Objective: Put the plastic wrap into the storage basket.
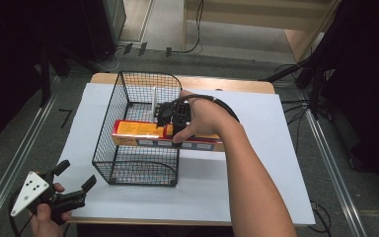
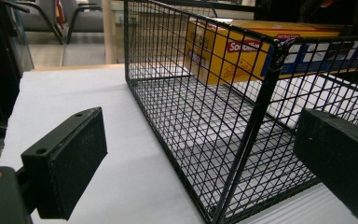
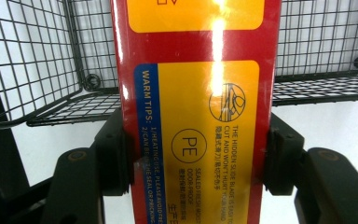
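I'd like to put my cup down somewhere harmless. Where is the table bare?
The white sheet is bare right of the forearm, and in front of the wire basket. It is crowded mid-table, where the right gripper holds the long box across the basket, and at the near left corner by the left gripper.

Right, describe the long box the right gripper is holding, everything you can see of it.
The long cling-film box is glossy red and yellow cardboard with a blue side strip and printed text, including "PE" and "WARM TIPS". It lies level across the black wire basket, seemingly on its top rims, one end jutting past the right side. The right gripper clamps it, one jaw on each long side.
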`<state>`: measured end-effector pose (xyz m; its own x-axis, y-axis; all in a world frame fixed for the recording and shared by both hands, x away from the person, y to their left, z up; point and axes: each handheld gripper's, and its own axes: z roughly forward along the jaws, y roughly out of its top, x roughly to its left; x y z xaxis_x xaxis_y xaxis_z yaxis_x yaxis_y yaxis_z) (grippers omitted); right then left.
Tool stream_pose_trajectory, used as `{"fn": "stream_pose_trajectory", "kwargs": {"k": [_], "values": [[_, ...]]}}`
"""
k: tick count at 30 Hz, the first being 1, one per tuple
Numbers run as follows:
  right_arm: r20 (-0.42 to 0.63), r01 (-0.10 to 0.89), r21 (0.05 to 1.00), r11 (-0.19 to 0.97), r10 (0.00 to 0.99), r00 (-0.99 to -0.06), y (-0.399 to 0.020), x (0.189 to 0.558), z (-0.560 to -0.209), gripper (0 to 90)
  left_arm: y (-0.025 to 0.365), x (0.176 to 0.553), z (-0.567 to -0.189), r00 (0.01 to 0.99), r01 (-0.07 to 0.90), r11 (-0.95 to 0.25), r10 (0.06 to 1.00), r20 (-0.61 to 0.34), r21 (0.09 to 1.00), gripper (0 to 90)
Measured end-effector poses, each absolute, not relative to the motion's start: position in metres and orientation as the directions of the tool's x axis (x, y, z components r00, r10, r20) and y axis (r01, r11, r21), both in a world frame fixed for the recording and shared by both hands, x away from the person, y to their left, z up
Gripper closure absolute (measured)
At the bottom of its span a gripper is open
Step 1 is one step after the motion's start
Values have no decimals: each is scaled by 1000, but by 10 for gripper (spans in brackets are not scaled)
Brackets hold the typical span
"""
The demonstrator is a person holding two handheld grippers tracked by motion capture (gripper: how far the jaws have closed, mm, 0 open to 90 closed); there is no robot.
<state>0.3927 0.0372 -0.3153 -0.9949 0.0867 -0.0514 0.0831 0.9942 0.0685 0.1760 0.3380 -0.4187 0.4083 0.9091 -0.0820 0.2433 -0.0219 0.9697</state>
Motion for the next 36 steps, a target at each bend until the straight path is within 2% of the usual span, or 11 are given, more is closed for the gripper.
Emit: {"fn": "stream_pose_trajectory", "kwargs": {"k": [2, 4, 5, 6, 16, 21, 36], "values": [[-66, 91, 70, 993, 96, -993, 36, 393, -315, 356, 338, 176, -419, 409, 243, -22, 909, -82, 970, 29], [-66, 98, 86, 992, 104, -992, 32, 390, -314, 205, 338, 176, -419, 409, 244, -22, 909, -82, 970, 29], [-52, 108, 76, 991, 112, -992, 31, 390, -313, 151, 338, 176, -419, 409, 245, -23, 909, -81, 969, 30], [-33, 125, 66, 990, 128, -991, 30, 391, -313, 135, 337, 177, -419, 409, 245, -23, 909, -82, 969, 29], [-23, 164, 79, 983, 166, -986, -1, 393, -291, 121, 337, 178, -420, 411, 245, -26, 908, -79, 969, 29], [-57, 188, 87, 978, 193, -980, -19, 394, -284, 134, 337, 178, -420, 412, 247, -32, 908, -75, 968, 29], [-34, 247, 120, 961, 253, -967, -71, 395, -295, 131, 336, 178, -420, 406, 253, -32, 911, -76, 967, 29]]}}
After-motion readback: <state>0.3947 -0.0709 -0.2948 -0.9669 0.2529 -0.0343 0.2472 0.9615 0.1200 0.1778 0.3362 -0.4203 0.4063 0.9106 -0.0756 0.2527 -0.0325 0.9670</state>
